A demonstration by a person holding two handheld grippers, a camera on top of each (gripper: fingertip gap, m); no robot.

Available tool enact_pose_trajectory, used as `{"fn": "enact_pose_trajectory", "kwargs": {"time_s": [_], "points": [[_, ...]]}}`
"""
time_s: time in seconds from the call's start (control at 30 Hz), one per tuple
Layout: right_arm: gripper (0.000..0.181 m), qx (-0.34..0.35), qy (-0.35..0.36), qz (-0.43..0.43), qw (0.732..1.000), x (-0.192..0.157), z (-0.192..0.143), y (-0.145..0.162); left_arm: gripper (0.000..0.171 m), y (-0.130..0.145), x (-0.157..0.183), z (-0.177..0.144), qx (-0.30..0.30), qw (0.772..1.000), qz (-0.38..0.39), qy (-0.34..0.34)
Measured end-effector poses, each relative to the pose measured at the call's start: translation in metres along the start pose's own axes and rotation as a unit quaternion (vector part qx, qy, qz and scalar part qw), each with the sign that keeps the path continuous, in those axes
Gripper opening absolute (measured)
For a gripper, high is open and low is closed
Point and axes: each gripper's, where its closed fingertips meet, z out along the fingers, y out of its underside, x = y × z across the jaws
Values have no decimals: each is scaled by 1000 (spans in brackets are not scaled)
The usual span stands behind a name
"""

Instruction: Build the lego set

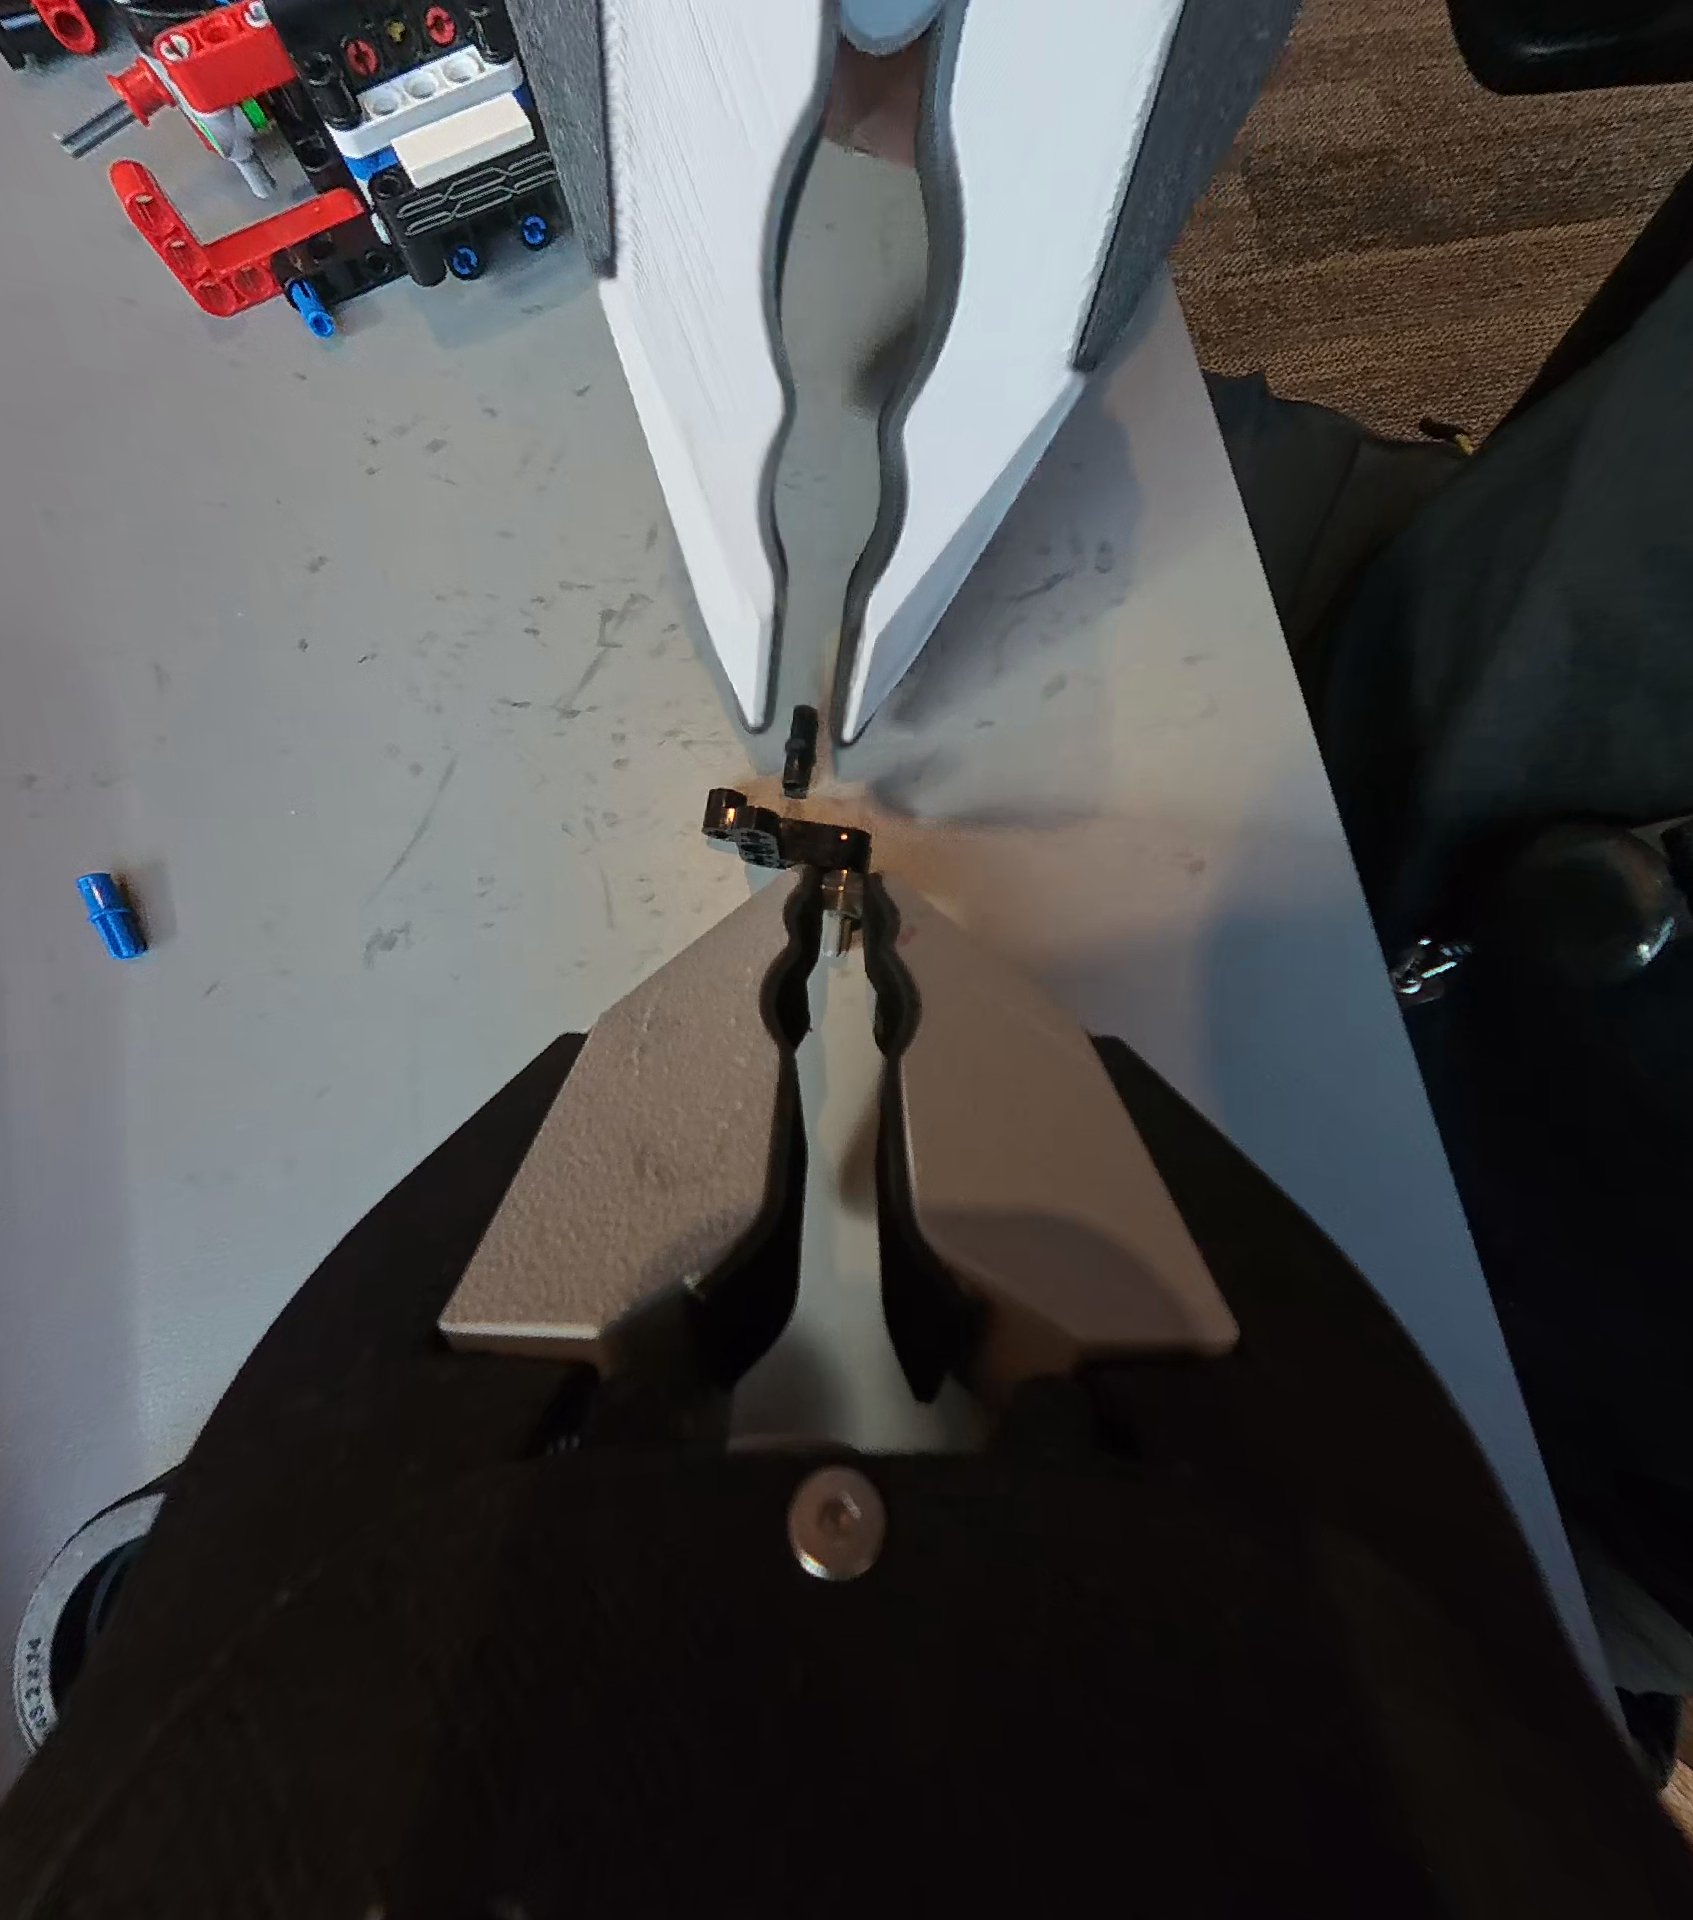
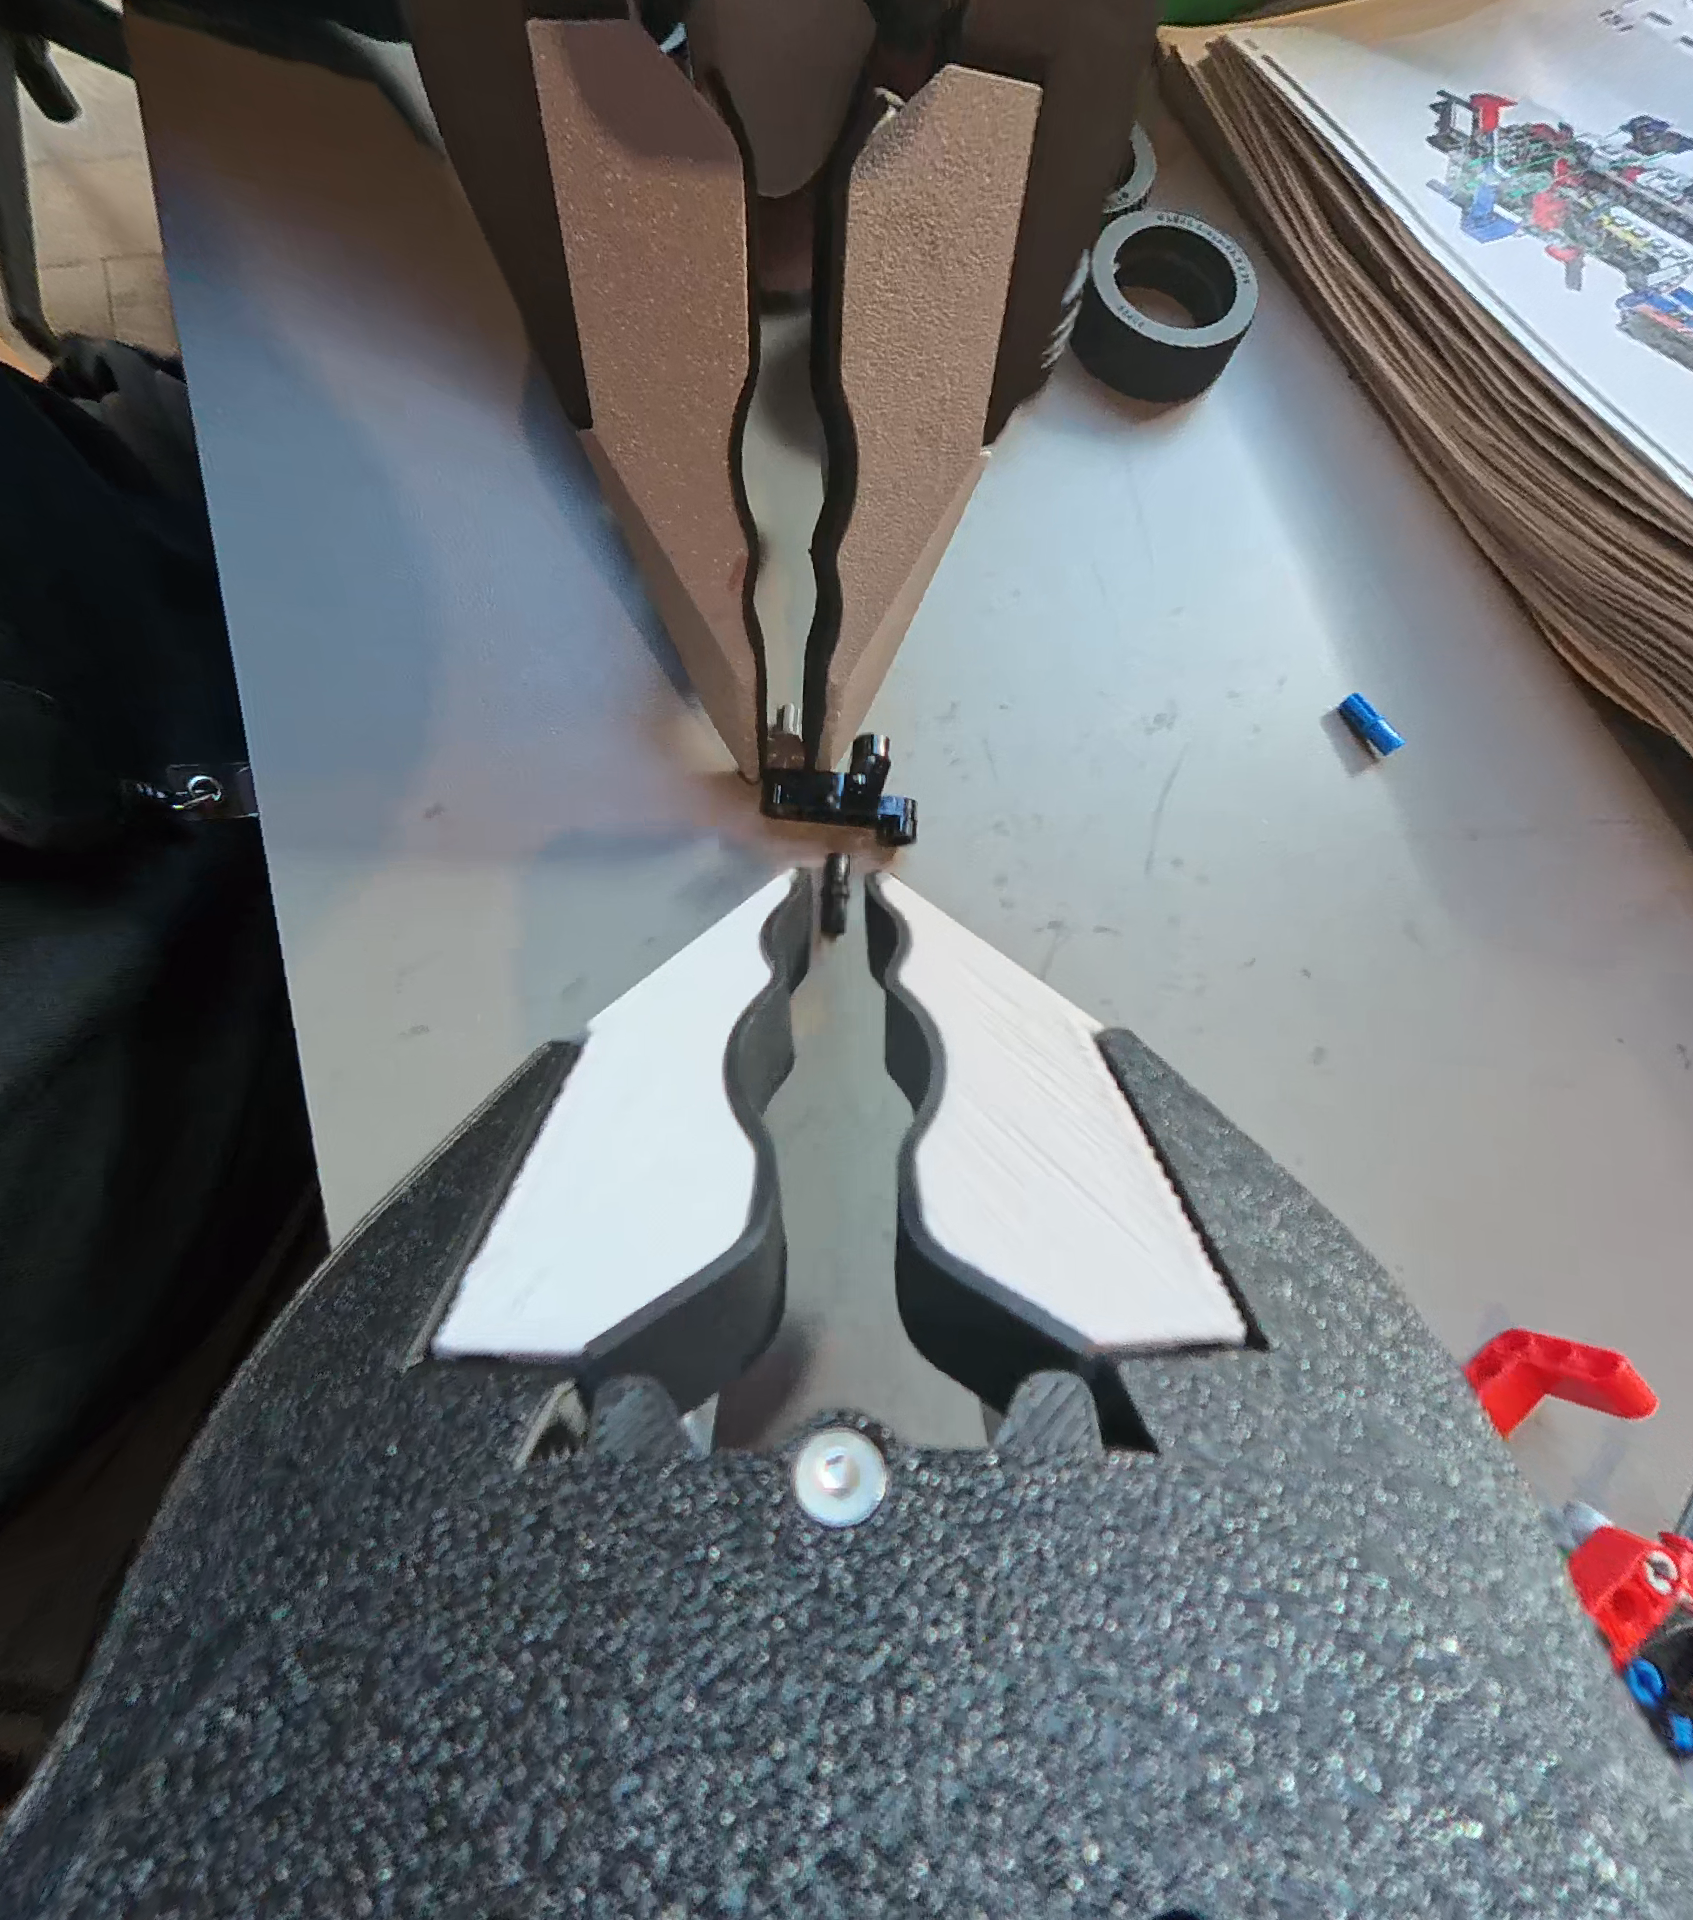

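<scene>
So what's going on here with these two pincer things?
A person is building a Lego set with two hand-held grippers, tip to tip above a grey table. The left gripper pinches a small black piece by a light stub. The right gripper holds a black pin, aimed at that piece but not yet touching it. A half-built model, a loose blue pin and the instruction book lie nearby.

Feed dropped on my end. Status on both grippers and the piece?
Left gripper shut on small black angled lego beam. Right gripper shut on short black connector pin, tip just short of beam. Nothing between them.
</scene>
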Motion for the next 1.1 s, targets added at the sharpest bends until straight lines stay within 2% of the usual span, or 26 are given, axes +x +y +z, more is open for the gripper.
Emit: {"fn": "enact_pose_trajectory", "kwargs": {"time_s": [0.17, 0.33, 0.43, 1.1], "points": [[11, 3, 2, 14, 1000, 7, -10, 5, 5, 0, 0, 0, 0, 1000, -1, 1], [11, -15, -13, 7, 1000, 0, 0, 8, 5, 0, 0, 0, 0, 1000, 0, 0], [3, -10, -20, 14, 1000, -2, 2, 8, 5, 0, 0, 0, 1, 1000, 0, -1], [2, 0, -15, 31, 999, -4, 6, 1, 5, 0, 0, 0, 1, 1000, -2, 0]]}}
